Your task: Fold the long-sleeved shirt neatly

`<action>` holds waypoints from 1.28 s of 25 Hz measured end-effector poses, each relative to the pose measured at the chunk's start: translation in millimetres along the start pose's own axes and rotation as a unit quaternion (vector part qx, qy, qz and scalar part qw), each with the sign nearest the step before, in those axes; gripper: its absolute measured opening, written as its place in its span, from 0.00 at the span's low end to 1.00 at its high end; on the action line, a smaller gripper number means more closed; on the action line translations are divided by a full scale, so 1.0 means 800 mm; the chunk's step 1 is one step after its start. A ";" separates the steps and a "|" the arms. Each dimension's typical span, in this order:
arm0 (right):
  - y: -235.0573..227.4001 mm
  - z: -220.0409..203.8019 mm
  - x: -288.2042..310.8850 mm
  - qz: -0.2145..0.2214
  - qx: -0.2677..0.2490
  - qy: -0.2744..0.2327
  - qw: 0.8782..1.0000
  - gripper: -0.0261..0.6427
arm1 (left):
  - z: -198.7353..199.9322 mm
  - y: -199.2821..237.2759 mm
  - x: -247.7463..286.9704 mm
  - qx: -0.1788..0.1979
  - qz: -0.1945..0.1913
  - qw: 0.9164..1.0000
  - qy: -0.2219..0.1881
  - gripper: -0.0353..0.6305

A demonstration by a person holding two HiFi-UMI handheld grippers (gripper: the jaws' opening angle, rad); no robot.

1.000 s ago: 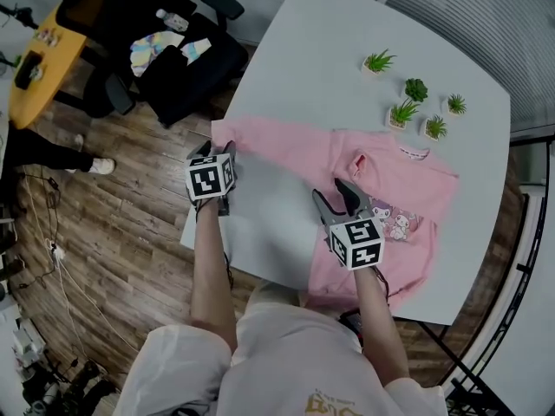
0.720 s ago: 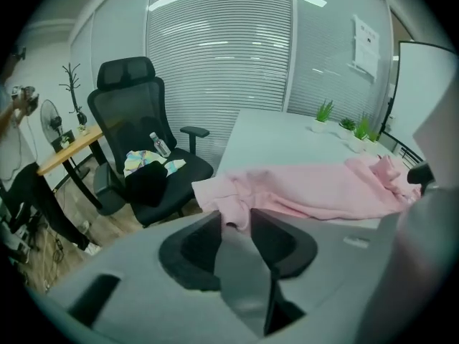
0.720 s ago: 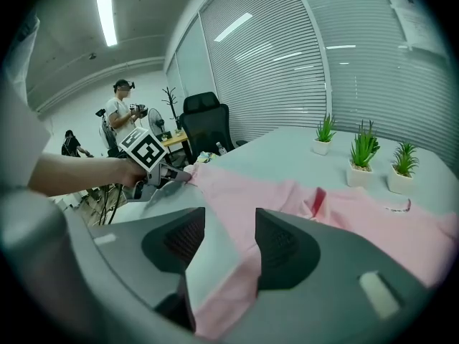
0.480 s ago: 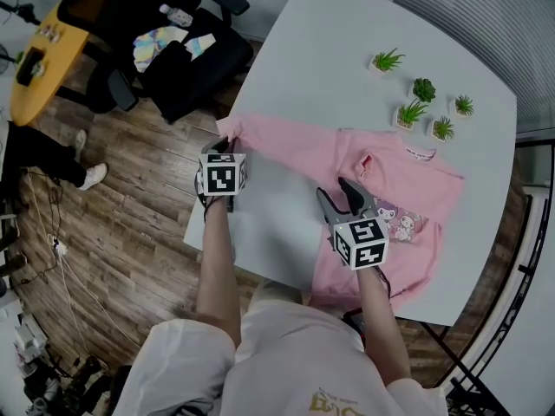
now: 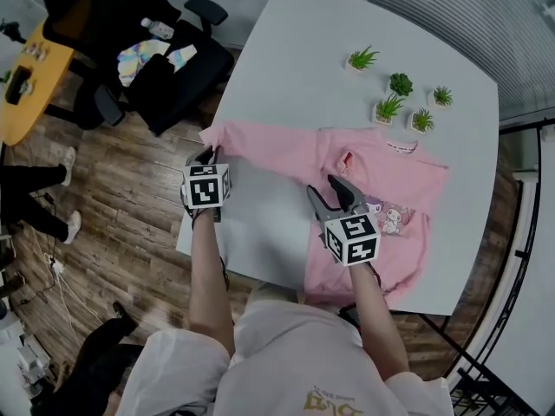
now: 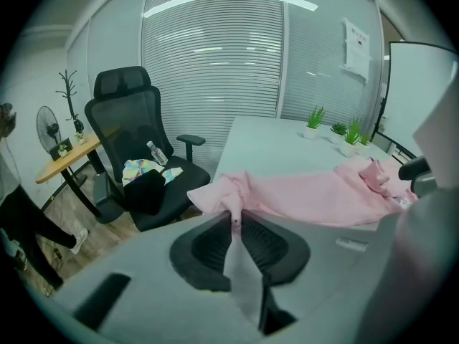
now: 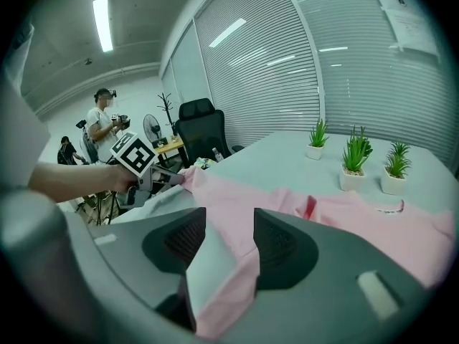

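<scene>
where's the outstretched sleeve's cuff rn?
Head view: cuff at the table's left edge, in the left gripper, whose jaws have just been closing on it.

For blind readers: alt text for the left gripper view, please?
The left gripper, whose jaws have just been closing, pinches the sleeve end of a pink long-sleeved shirt at the edge of a white table. The shirt stretches to the right; potted plants stand farther back on the table, a black office chair to the left.

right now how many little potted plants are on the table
5, all on the table beyond the pink shirt: one plant alone at left, four plants bunched right of it. None looks hidden.
</scene>
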State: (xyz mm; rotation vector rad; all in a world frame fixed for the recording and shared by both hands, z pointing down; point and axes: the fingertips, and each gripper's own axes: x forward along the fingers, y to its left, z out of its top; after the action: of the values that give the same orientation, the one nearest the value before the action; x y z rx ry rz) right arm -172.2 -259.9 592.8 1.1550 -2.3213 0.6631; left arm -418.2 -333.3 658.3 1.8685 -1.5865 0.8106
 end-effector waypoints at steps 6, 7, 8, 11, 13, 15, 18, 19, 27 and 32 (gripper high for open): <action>-0.005 0.007 -0.016 -0.006 0.007 -0.011 1.000 0.35 | 0.017 -0.012 -0.024 0.011 -0.002 1.000 -0.017 0.12; -0.006 0.009 -0.019 -0.007 0.009 -0.014 1.000 0.35 | 0.020 -0.015 -0.028 0.014 -0.003 1.000 -0.020 0.12; -0.007 0.011 -0.023 -0.008 0.010 -0.017 1.000 0.35 | 0.023 -0.018 -0.033 0.016 -0.003 1.000 -0.023 0.12; -0.013 0.017 -0.034 -0.013 0.012 -0.025 1.000 0.35 | 0.038 -0.031 -0.046 0.027 -0.005 0.999 -0.036 0.12; -0.020 0.021 -0.043 -0.019 0.015 -0.032 0.999 0.35 | 0.051 -0.042 -0.054 0.037 -0.009 0.998 -0.045 0.12; -0.026 0.023 -0.053 -0.024 0.021 -0.038 0.999 0.35 | 0.064 -0.056 -0.064 0.046 -0.014 0.997 -0.055 0.12; -0.037 0.029 -0.072 -0.030 0.036 -0.051 0.998 0.35 | 0.083 -0.081 -0.077 0.057 -0.026 0.996 -0.069 0.12; -0.041 0.032 -0.078 -0.032 0.041 -0.056 0.997 0.35 | 0.088 -0.090 -0.080 0.060 -0.030 0.995 -0.073 0.12; -0.076 0.045 -0.123 -0.052 0.060 -0.090 0.993 0.35 | 0.117 -0.161 -0.099 0.085 -0.061 0.990 -0.094 0.12; -0.102 0.039 -0.155 -0.064 0.072 -0.100 0.990 0.35 | 0.130 -0.220 -0.108 0.103 -0.087 0.985 -0.104 0.12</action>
State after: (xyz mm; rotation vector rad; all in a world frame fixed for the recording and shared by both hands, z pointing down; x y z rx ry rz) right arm -44.5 -247.9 512.7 1.4847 -2.3683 0.7045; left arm -245.0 -327.4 520.1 2.2689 -1.4779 0.7469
